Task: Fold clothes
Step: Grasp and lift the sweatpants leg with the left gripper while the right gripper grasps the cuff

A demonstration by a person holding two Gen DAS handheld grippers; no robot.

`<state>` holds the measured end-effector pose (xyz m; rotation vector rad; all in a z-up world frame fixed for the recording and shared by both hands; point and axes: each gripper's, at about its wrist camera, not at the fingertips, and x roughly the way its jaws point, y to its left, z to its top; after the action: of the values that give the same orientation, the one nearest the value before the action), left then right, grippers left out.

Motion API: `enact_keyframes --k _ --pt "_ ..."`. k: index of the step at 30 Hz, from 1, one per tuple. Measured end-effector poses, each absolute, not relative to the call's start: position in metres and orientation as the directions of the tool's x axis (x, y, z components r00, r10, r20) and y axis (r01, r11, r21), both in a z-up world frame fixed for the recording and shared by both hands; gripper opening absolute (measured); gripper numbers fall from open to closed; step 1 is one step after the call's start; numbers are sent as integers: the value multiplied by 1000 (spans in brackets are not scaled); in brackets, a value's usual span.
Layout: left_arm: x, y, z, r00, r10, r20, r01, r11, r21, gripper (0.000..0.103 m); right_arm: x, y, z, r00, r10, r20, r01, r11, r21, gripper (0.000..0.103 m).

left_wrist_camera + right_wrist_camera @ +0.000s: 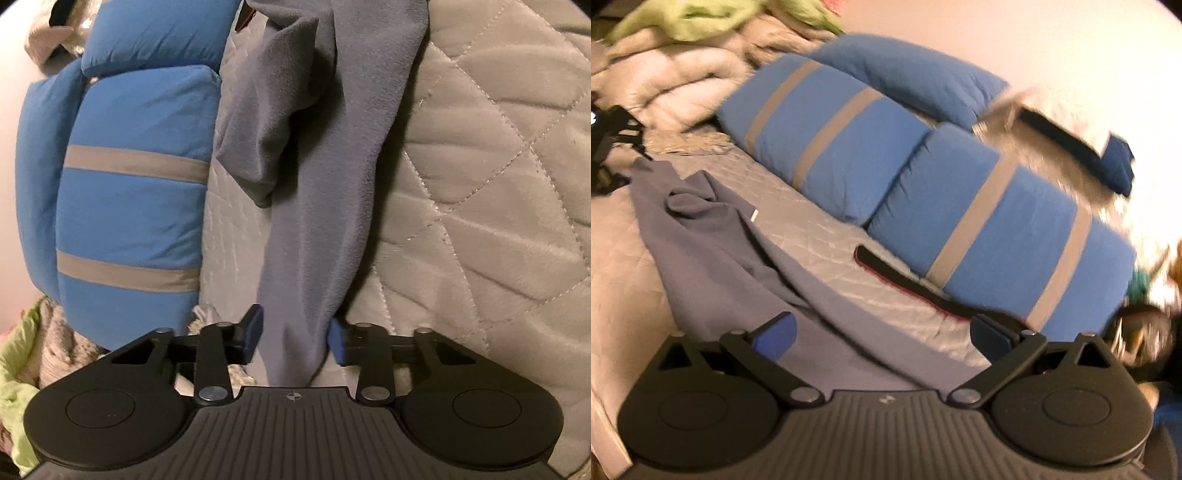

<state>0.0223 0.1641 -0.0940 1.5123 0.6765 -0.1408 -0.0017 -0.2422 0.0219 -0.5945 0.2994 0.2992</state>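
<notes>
A grey-blue garment [321, 177] stretches in a long band away from me over the quilted bed cover [480, 184], with one part folded into a loose flap on its left. My left gripper [295, 338] is shut on the near end of the band, which is bunched between the blue pads. In the right wrist view the same garment [713, 251] lies rumpled across the bed and runs under my right gripper [884, 338]. That gripper is open, its fingers wide apart above the cloth's near edge.
Blue pillows with grey stripes [133, 214] [997, 240] lie along the bed beside the garment. A black strap [905, 284] rests on the cover by the pillows. Green cloth [701, 18] and pale blankets [665, 85] are heaped beyond.
</notes>
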Motion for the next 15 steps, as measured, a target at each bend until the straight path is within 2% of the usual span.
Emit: enact_keyframes --k 6,10,15 --pt "22 163 -94 816 322 -480 479 90 873 27 11 -295 37 926 191 -326 -368 653 -662 103" --pt "19 161 -97 821 326 -468 469 80 879 28 11 -334 27 944 121 -307 -324 518 -791 103" --pt "14 161 -99 831 321 -453 451 87 888 28 -17 -385 12 920 70 -386 -382 389 -838 103"
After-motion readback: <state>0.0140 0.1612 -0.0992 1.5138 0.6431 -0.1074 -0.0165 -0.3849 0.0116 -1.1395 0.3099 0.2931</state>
